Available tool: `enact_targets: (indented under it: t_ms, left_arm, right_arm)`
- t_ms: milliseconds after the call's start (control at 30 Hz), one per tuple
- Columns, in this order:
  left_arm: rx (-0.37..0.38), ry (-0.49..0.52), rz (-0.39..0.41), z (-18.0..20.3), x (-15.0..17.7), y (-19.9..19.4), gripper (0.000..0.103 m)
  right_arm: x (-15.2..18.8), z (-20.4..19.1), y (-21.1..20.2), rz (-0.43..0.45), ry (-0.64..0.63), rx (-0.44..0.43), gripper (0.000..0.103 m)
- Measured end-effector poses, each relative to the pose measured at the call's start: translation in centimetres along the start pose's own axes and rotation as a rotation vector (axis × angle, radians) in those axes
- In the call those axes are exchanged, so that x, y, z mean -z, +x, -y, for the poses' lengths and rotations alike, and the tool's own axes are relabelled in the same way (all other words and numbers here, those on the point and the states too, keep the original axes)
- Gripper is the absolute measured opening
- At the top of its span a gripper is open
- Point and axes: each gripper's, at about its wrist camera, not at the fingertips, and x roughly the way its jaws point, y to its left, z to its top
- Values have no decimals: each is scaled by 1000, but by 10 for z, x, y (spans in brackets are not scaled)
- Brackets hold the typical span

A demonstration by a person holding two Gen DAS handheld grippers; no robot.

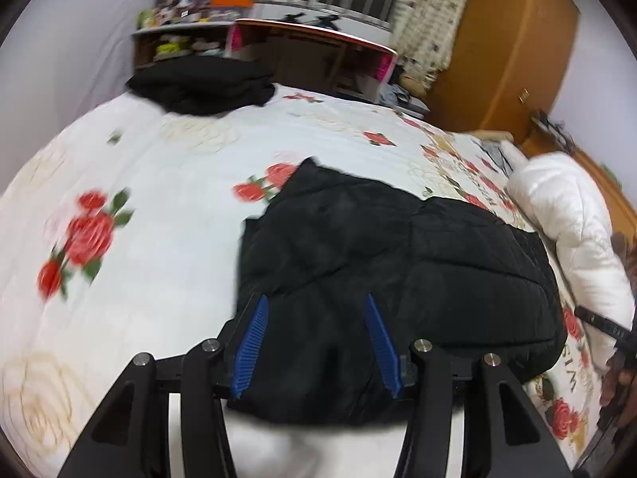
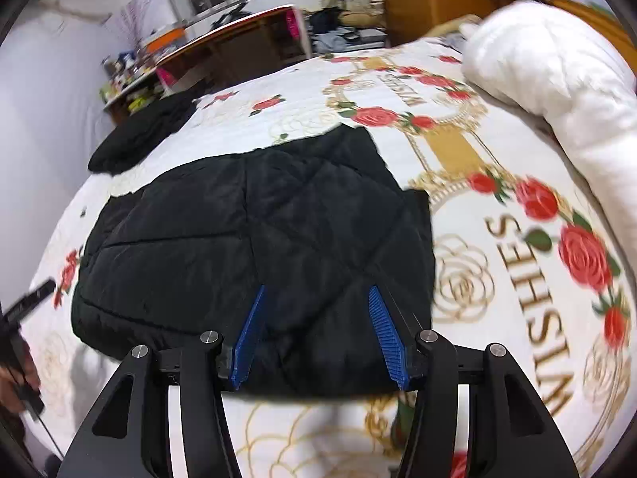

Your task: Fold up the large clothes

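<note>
A black quilted jacket lies folded into a compact bundle on the rose-print bedspread; it also shows in the right wrist view. My left gripper is open above the jacket's near left part, holding nothing. My right gripper is open above the jacket's near right part, holding nothing. The right gripper's body shows at the right edge of the left wrist view, and the left gripper's body at the left edge of the right wrist view.
A second black garment lies at the far side of the bed. A rolled white duvet lies along the bed's right side. A desk, cluttered shelf and wooden wardrobe stand beyond the bed.
</note>
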Motion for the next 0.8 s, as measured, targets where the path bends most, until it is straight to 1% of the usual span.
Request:
enact_targets:
  t_ms: [67,133,167,233,267,300,333,400,467,533,600,633,700,733,800]
  left_arm:
    - [2,17,-14,12,-15,18,53]
    - [1,22,-36,18,-27,38,53]
    - [-14,27,-50,19,-32,51,53]
    - [-29,11,-93,15,-35,76,53]
    - [-31,-3,-121,10,-32,90,53]
    - [-24,-15,-138,7,-29,102,56]
    - [-12,-18,-138,6,-25,109,57]
    - [-15,2,-125,11,-20,115,57]
    - [-22,21,-113,15,-18,117,57]
    - [-26,29,-114,17,-21,112,57]
    - [-24,51,-83,17,-26,96,57]
    - [-23,58,-61,14,-28,88,57]
    - [-30,44,-13,2,-33,71,57]
    - [-28,15,0,-8,-35,66,57]
    - [-39,-40,-1,-29,-37,65,57]
  right_arm:
    - [-11,-2,11,-7,-15,-4,54]
    - [-23,1,25,-18,1,-8,54]
    - [-28,4,31,-23,11,-12,54]
    - [-36,12,47,-41,39,-8,53]
    - [-37,19,60,-69,62,-6,50]
    - [-36,26,73,-103,81,11,46]
    - [-33,31,82,-124,88,26,45]
    - [-26,40,96,-142,102,27,38]
    - [-22,40,100,-131,90,36,38]
    - [-23,33,95,-116,61,62,38]
    - [-26,29,79,-75,37,66,42]
    - [-27,29,72,-52,28,56,47]
    - [-28,34,52,5,31,22,74]
    - [-28,38,46,23,40,7,76]
    - [-27,47,44,21,59,-15,76]
